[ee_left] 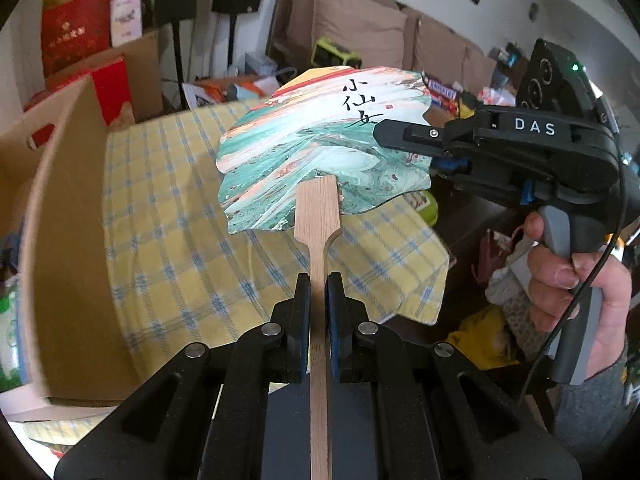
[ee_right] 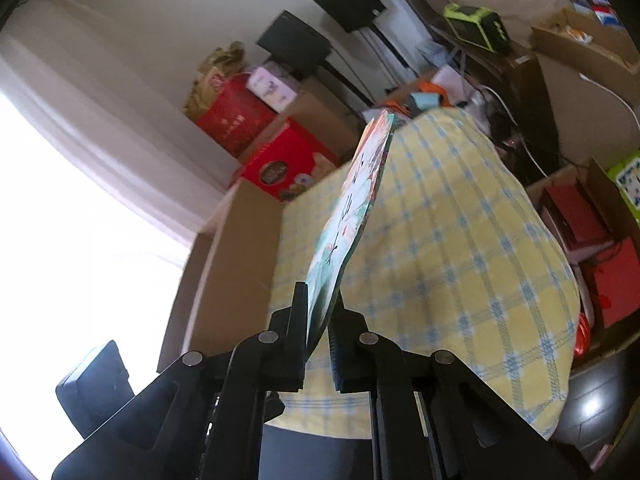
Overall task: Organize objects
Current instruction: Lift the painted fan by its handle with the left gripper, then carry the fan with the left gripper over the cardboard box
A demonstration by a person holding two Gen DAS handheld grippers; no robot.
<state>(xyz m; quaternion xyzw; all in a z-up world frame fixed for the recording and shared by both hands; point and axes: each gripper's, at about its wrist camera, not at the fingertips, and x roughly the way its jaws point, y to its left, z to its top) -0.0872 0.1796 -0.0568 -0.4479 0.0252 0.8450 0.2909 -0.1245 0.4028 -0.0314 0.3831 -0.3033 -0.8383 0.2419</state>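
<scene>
Left gripper (ee_left: 319, 292) pinches fan (ee_left: 320, 148) by wooden handle; right gripper (ee_right: 320, 312) clamps blade edge, likely steadying it. Fan held above checked tablecloth (ee_left: 180, 208), beside cardboard box (ee_left: 68, 216).

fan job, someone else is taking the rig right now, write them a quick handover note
Left tool: shut on the fan's wooden handle.
Right tool: shut on the edge of the painted fan blade, on its right as the left wrist view shows it.
The fan is held off the yellow checked tablecloth by both tools. An open cardboard box stands at the left of the table.
Done: fan picked up.
Left: set it in its place, possibly the box, then release both.
</scene>
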